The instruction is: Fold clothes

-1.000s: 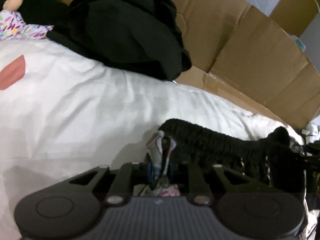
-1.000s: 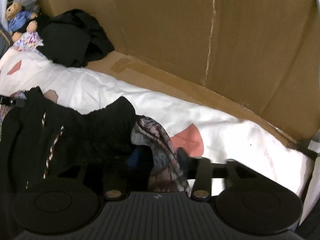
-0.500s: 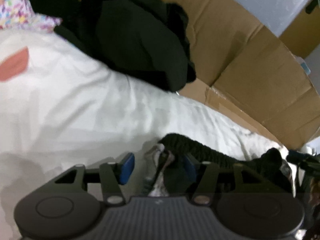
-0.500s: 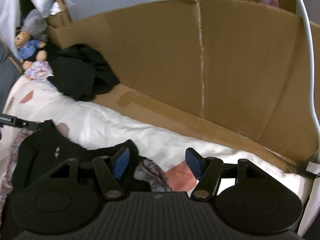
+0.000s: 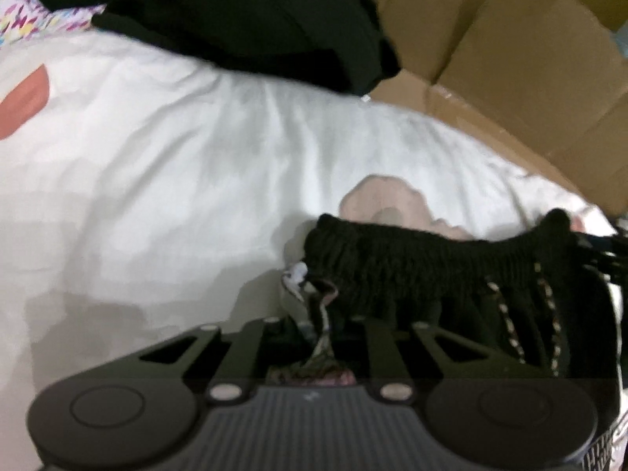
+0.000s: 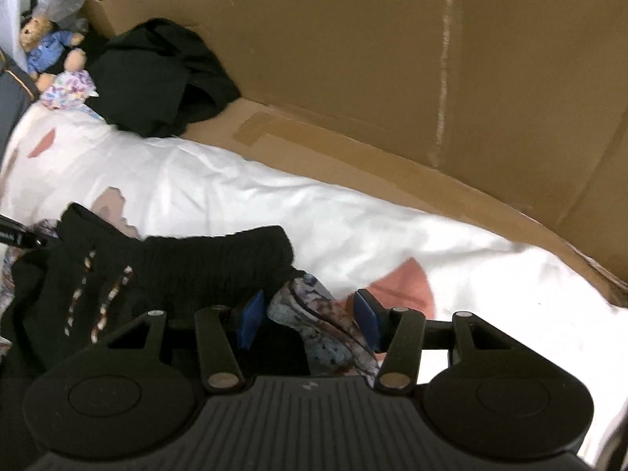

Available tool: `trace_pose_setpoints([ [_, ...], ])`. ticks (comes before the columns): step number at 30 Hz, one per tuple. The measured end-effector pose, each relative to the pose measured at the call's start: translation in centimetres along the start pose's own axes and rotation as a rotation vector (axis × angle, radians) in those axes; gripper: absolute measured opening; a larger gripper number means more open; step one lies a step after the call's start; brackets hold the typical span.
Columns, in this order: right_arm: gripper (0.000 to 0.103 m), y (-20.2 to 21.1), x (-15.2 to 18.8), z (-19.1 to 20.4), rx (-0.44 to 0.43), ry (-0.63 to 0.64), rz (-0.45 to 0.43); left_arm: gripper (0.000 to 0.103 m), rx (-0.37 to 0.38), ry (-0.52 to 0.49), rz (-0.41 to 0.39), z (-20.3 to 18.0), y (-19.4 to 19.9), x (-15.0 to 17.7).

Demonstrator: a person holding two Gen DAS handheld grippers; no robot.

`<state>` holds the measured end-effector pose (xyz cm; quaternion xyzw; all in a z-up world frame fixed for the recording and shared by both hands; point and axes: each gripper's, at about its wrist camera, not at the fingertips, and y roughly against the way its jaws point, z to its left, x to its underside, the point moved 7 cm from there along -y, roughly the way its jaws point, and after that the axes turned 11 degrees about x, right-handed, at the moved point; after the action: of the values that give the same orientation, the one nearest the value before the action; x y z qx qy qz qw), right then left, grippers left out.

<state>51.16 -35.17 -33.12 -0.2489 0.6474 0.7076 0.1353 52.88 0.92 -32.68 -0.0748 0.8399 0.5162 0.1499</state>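
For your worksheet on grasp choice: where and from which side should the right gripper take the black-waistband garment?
Grip the garment at the patterned corner beside the ribbed waistband, from above and the near side. That corner bunches up between the closing pads of the right gripper, not yet pinched.

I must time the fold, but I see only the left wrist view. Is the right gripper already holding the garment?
Observer: Not yet. The right gripper is closing. The garment's patterned corner lies between its blue pads, not pinched.
Operator: What lies to the right of that corner?
Observer: A pink patch on the sheet.
Operator: Is there anything beyond the black pile?
Observer: A teddy lies beside the pile, at the far left.
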Motion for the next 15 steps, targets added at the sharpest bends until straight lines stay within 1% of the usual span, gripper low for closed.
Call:
trace_pose_setpoints([
  [1,0.056,-0.1,0.0,0.1,-0.002,0.002,0.002,0.023,0.0,0.015,-0.014,0.1,0.2,-0.3],
  [2,0.056,-0.4,0.0,0.2,-0.001,-0.006,0.008,0.032,0.0,0.029,-0.028,0.3,0.4,-0.5],
  [3,0.056,-0.7,0.0,0.3,-0.005,-0.022,0.013,0.035,0.011,0.059,-0.052,0.5,0.7,-0.9],
  [5,0.056,-0.9,-0.1,0.1,-0.019,-0.058,0.019,0.036,0.045,0.102,-0.073,0.5,0.8,-1.5],
  [7,0.056,-0.8,-0.1,-0.1,-0.044,-0.078,0.019,0.037,0.054,0.133,-0.062,0.6,0.1,-1.9],
  [9,0.057,-0.6,-0.1,-0.3,-0.072,-0.088,0.013,0.034,0.071,0.158,-0.037,0.6,-0.8,-1.8],
  [11,0.057,-0.7,-0.1,-0.4,-0.073,-0.098,0.013,0.03,0.077,0.171,-0.031,0.4,-1.4,-1.5],
  [12,0.056,-0.8,0.0,-0.4,-0.068,-0.102,0.016,0.026,0.074,0.163,-0.027,0.3,-1.6,-1.4],
  [13,0.056,-0.9,0.1,-0.4,-0.064,-0.106,0.019,0.025,0.069,0.149,-0.023,0.0,-1.8,-1.3],
  [14,0.049,-1.0,0.2,-0.1,-0.048,-0.085,0.022,0.022,0.058,0.132,-0.019,-0.2,-1.8,-1.3],
  [15,0.036,-1.0,0.3,0.3,-0.027,-0.054,0.024,0.019,0.045,0.113,-0.015,-0.4,-1.8,-1.3],
])
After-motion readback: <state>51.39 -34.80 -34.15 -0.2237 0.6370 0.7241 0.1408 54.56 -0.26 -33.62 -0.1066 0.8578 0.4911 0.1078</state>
